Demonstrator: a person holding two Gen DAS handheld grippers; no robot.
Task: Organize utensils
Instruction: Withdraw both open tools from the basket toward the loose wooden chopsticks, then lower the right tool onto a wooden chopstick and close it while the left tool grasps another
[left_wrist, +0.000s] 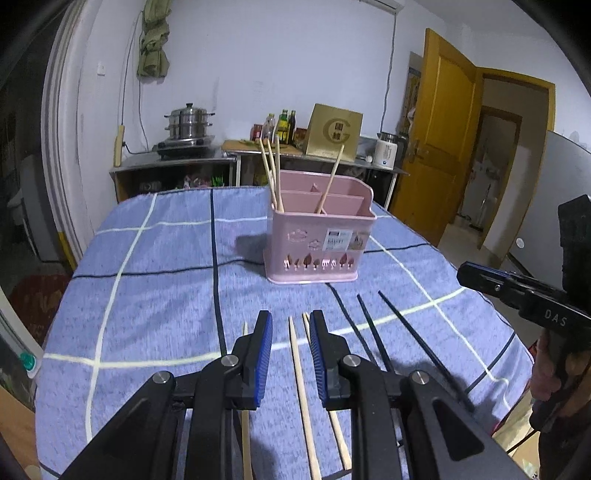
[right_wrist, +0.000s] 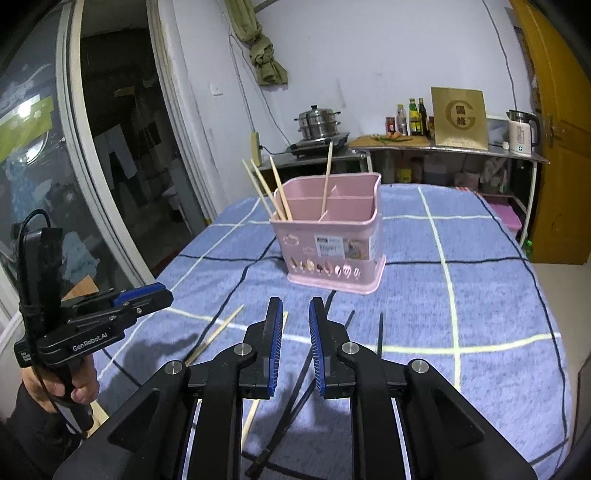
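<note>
A bench (left_wrist: 155, 258) under a blue checked cloth (right_wrist: 480, 295) carries a pink caddy (left_wrist: 314, 243) toward twelve o'clock; wooden chopsticks (left_wrist: 301, 384) and black chopsticks (left_wrist: 373, 328) lie loose toward six.

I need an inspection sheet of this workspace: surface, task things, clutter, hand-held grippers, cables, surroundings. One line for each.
Surface: blue checked cloth covers the table.
Task things: pink utensil holder stands upright with four wooden chopsticks in it; loose wooden chopsticks and black chopsticks lie on the cloth.
Clutter: nothing seen on the cloth.
Grippers: left hand-held gripper open above a wooden chopstick; right hand-held gripper open, nothing between its fingers.
Cables: black cable on the left unit.
Surroundings: steamer pot, bottles, kettle, yellow door.
</note>
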